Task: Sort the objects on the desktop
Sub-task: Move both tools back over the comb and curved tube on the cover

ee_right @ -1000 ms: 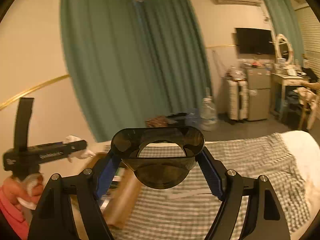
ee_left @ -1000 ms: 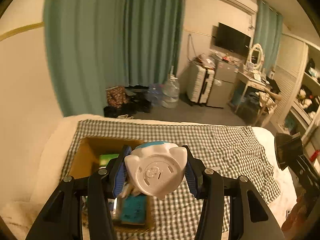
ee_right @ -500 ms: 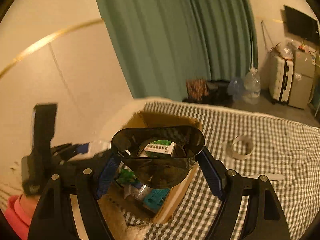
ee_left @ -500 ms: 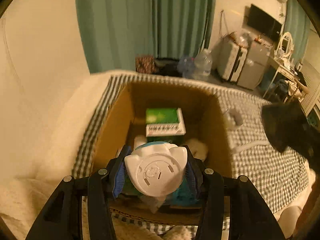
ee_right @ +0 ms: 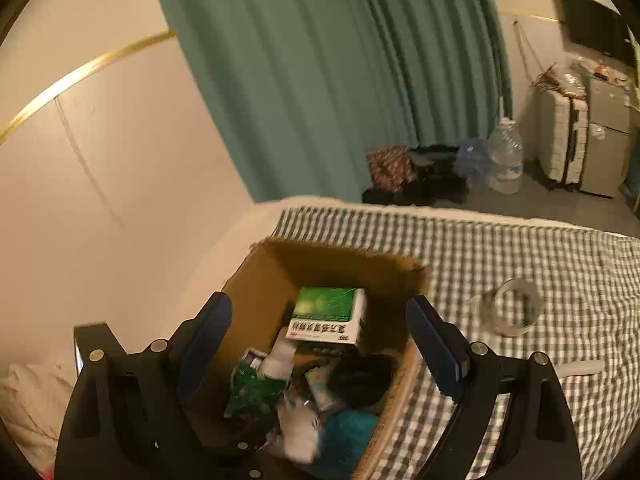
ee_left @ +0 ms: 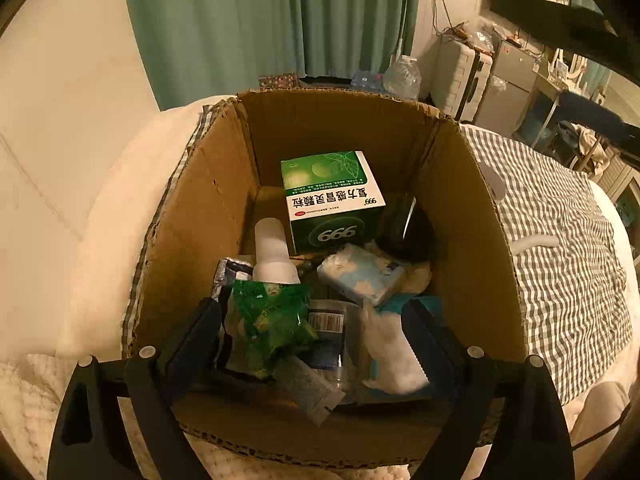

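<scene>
Both the left gripper (ee_left: 312, 344) and right gripper (ee_right: 318, 344) hang with jaws wide open and empty over the cardboard box (ee_left: 460, 208), so best lift straight out, then fetch the tape roll (ee_right: 514, 306) at frame right on the bed (ee_right: 460, 248).

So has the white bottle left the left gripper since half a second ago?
Yes. The left gripper is open and empty above the cardboard box; a white blurred object, likely the bottle, lies among the box's contents.
</scene>
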`<state>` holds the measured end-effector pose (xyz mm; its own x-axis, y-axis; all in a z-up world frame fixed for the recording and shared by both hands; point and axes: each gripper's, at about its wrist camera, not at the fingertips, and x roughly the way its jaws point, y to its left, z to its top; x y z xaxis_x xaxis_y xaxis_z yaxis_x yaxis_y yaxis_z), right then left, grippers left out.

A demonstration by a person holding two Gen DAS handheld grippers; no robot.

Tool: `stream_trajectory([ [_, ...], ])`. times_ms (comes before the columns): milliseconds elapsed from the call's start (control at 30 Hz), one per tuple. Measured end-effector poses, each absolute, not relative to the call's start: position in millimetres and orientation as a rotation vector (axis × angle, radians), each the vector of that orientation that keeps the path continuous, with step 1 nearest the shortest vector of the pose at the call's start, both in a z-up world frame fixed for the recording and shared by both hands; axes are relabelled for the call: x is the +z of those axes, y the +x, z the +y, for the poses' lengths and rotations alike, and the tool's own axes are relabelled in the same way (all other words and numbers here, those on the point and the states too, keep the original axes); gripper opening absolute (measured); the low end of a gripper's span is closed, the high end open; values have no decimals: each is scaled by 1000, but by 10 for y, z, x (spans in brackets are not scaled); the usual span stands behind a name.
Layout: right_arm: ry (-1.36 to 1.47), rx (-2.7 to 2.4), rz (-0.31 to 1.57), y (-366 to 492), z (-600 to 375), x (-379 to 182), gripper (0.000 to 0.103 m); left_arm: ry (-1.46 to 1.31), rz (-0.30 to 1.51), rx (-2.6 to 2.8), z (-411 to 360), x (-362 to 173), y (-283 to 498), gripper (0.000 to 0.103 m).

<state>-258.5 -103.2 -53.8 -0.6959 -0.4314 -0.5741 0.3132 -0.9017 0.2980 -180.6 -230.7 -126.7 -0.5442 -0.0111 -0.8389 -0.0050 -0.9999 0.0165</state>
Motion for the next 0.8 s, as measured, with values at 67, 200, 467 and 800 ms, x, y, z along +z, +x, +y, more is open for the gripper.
stream_trajectory([
  [67,895,-2609,-257,-2515,-839,-458,89,1466,-27,-2763,-2284,-1205,-1769,94],
  [200,889,-2730,-217,-2288,-352,-427,89,1398,-41,-2801,-2131,-981,-1632,95],
  [467,1015,-2883,-161,-1691,770,-548,89,1386,-11,-2931,-1273,-586,-1342,100],
  [800,1086,-2867,-252,-1566,1505,-1052,89,1413,28,-2868,-253,-1068,-1435,101],
])
